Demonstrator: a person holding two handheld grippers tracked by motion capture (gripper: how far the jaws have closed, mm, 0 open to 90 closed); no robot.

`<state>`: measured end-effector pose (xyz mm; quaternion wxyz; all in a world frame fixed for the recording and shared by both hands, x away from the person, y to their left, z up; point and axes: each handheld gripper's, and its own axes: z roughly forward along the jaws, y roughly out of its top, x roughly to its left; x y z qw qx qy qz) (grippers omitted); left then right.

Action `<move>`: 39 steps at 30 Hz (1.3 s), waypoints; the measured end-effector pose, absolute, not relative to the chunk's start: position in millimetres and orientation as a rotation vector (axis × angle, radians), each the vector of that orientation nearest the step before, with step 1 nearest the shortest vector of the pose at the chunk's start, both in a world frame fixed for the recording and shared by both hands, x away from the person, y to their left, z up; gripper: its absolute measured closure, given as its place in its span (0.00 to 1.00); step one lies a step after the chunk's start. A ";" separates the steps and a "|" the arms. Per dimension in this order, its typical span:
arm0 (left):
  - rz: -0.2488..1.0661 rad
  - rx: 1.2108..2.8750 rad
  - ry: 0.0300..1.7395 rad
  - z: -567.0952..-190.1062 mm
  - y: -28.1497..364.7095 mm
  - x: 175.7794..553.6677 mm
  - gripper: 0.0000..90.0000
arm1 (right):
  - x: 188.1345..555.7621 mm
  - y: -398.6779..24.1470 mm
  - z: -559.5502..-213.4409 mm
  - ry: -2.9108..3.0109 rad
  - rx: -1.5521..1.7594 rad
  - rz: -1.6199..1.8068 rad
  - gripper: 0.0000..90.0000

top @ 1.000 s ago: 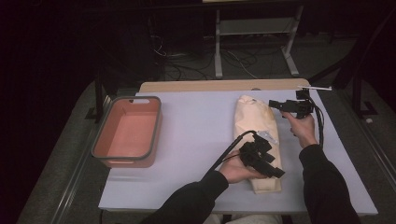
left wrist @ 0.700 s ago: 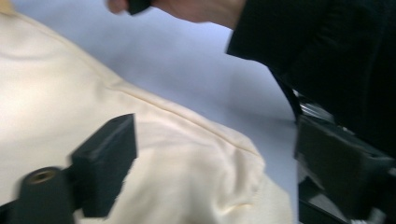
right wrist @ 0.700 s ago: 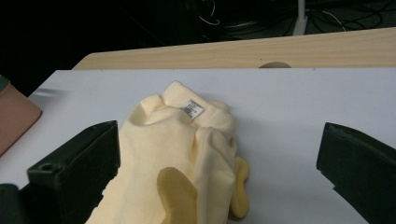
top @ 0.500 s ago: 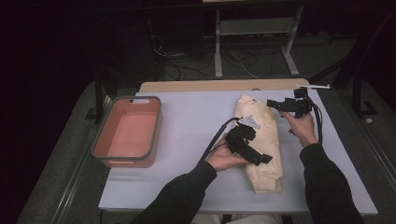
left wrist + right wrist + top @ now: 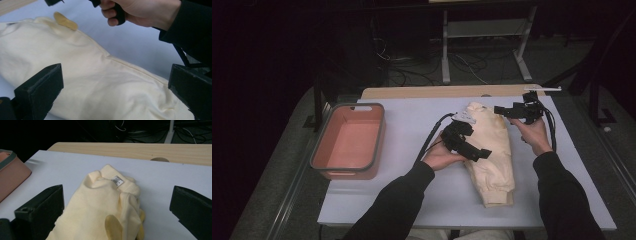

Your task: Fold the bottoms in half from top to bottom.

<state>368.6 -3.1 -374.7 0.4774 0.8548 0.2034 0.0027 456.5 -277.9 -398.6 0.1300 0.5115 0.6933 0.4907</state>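
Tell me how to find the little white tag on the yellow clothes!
Start at the white table, then find the pale yellow garment lying folded right of the pink bin. At its far end, by the collar, sits the small white label, the only printed white patch on the yellow cloth.

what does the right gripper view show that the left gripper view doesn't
Right gripper view: the garment's white label, a corner of the pink bin, the table's wooden edge, and cables on the dark floor beyond.

Left gripper view: the person's other hand gripping a black handle, and its dark sleeve.

Both: the cream garment lying on the pale table cover, framed by that gripper's own open black jaws with nothing between them.
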 end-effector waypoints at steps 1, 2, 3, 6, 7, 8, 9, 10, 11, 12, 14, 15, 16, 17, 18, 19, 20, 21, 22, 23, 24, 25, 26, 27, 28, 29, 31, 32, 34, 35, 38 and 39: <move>0.011 2.086 0.500 -373.9 -2.0 369.6 0.00 | 456.6 -277.6 -398.6 2.015 1.483 1.426 0.00; 0.017 2.085 0.502 -373.1 -1.0 370.5 0.00 | 456.5 -277.3 -398.6 2.017 1.483 1.426 0.00; 0.020 2.088 0.503 -372.2 0.0 371.5 0.00 | 456.6 -277.0 -398.6 2.022 1.480 1.424 0.00; 0.035 2.091 0.506 -369.0 3.1 374.7 0.00 | 456.5 -275.8 -398.8 2.036 1.473 1.414 0.00; 0.036 2.088 0.512 -368.0 4.1 375.7 0.00 | 456.3 -275.6 -398.8 2.038 1.472 1.416 0.00; 0.037 2.085 0.513 -367.1 5.0 376.9 0.00 | 456.2 -275.3 -398.6 2.040 1.471 1.417 0.00; 0.041 2.085 0.515 -366.1 5.8 378.0 0.00 | 456.2 -275.2 -398.5 2.043 1.467 1.416 0.00; 0.044 2.087 0.516 -365.0 6.5 379.1 0.00 | 456.1 -275.0 -398.3 2.045 1.465 1.415 0.00; 0.047 2.087 0.517 -363.9 7.2 380.1 0.00 | 456.1 -275.0 -398.1 2.047 1.464 1.414 0.00; 0.051 2.085 0.518 -362.8 7.8 381.1 0.00 | 456.0 -275.0 -397.8 2.046 1.464 1.416 0.00; 0.056 2.083 0.516 -360.5 8.9 382.9 0.00 | 455.8 -275.2 -397.4 2.044 1.463 1.419 0.00; 0.059 2.081 0.517 -359.5 9.5 383.7 0.00 | 455.8 -275.4 -397.3 2.045 1.461 1.420 0.00; 0.065 2.081 0.515 -358.5 10.0 384.8 0.00 | 455.7 -275.6 -397.3 2.046 1.461 1.419 0.00; 0.066 2.082 0.517 -357.6 10.5 385.8 0.00 | 455.6 -275.7 -397.2 2.048 1.461 1.418 0.00; 0.070 2.084 0.518 -356.9 10.9 386.8 0.00 | 455.5 -275.9 -397.2 2.049 1.462 1.419 0.00; 0.073 2.084 0.518 -356.3 11.2 388.0 0.00 | 455.4 -276.0 -397.3 2.050 1.463 1.419 0.00; 0.074 2.085 0.522 -355.6 11.5 389.2 0.00 | 455.4 -276.1 -397.3 2.052 1.462 1.419 0.00; 0.076 2.087 0.522 -355.0 11.7 390.4 0.00 | 455.3 -276.3 -397.4 2.054 1.461 1.419 0.00; 0.079 2.089 0.522 -354.6 11.8 391.8 0.00 | 455.3 -276.3 -397.6 2.056 1.459 1.420 0.00; 0.081 2.093 0.523 -354.0 11.7 392.9 0.00 | 455.3 -276.4 -397.6 2.058 1.458 1.421 0.00; 0.085 2.094 0.523 -353.3 11.5 394.1 0.00 | 455.3 -276.3 -397.5 2.059 1.456 1.419 0.00; 0.087 2.095 0.524 -352.3 11.6 395.2 0.00 | 455.1 -276.3 -397.4 2.059 1.455 1.420 0.00; 0.088 2.093 0.522 -351.5 11.5 396.7 0.00 | 455.1 -276.4 -397.2 2.060 1.453 1.422 0.00; 0.090 2.093 0.521 -350.8 11.3 397.9 0.00 | 454.9 -276.3 -397.1 2.061 1.451 1.422 0.00; 0.090 2.095 0.523 -349.9 11.0 399.1 0.00 | 454.8 -276.2 -397.1 2.063 1.450 1.422 0.00; 0.093 2.097 0.521 -349.1 10.7 400.3 0.00 | 454.7 -276.0 -397.1 2.066 1.448 1.422 0.00; 0.098 2.098 0.516 -347.6 10.3 402.9 0.00 | 454.5 -275.8 -397.1 2.072 1.446 1.423 0.00; 0.098 2.097 0.519 -347.0 10.0 403.5 0.00 | 454.3 -275.8 -397.1 2.075 1.444 1.425 0.00; 0.097 2.096 0.513 -346.0 10.0 405.6 0.00 | 453.9 -275.6 -397.0 2.087 1.439 1.428 0.00; 0.098 2.095 0.513 -345.9 9.6 406.5 0.00 | 453.8 -275.3 -397.2 2.095 1.431 1.427 0.00; 0.101 2.101 0.512 -344.8 9.0 409.6 0.00 | 453.3 -274.2 -397.2 2.108 1.427 1.427 0.00; 0.106 2.100 0.511 -344.5 8.7 410.7 0.00 | 453.3 -274.0 -397.3 2.111 1.422 1.430 0.00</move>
